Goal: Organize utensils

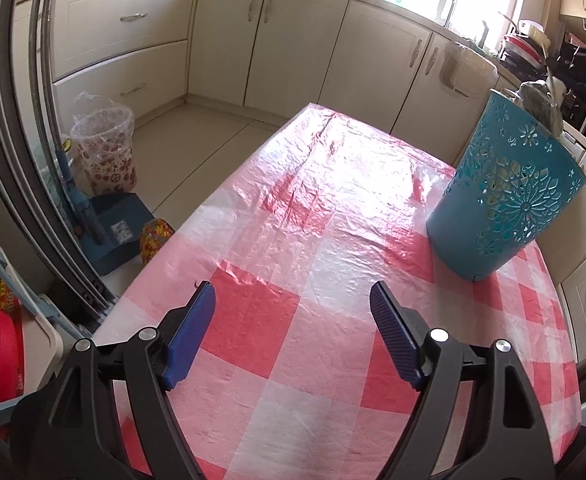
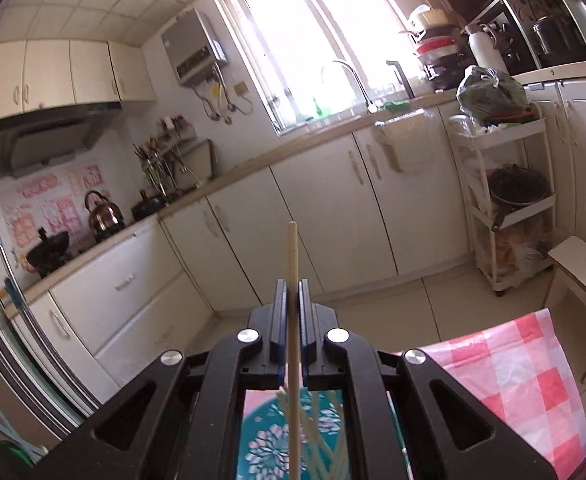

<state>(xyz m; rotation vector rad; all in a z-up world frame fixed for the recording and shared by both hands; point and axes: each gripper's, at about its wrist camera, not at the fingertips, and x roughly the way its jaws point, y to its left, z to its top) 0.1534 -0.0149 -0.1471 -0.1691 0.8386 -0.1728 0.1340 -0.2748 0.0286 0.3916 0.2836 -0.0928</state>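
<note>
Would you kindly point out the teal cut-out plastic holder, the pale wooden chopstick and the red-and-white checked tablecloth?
Teal cut-out plastic holder [image 1: 505,196]: left wrist view, patterned side wall.
Pale wooden chopstick [image 2: 292,256]: right wrist view, shaft above the pads.
Red-and-white checked tablecloth [image 1: 293,216]: left wrist view, bare middle.

Glossy crinkled plastic tablecloth [image 1: 333,208], matt plastic holder [image 1: 505,200], seemingly wooden chopstick [image 2: 292,256].

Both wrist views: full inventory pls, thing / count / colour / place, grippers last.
tablecloth: 1, red-and-white check, covering the table
utensil holder: 1, teal, cut-out pattern, far right of the table
chopstick: 1, pale wood, upright between the right gripper's pads, above the holder
more chopsticks: several, pale, inside the holder
waste bin: 1, clear with red pattern, floor left of the table
kettle: 1, coppery, on the stove
trolley: 1, white, by the cabinets
left gripper: 1, black with blue pads, open, empty, over the table
right gripper: 1, black, shut on the chopstick
</note>
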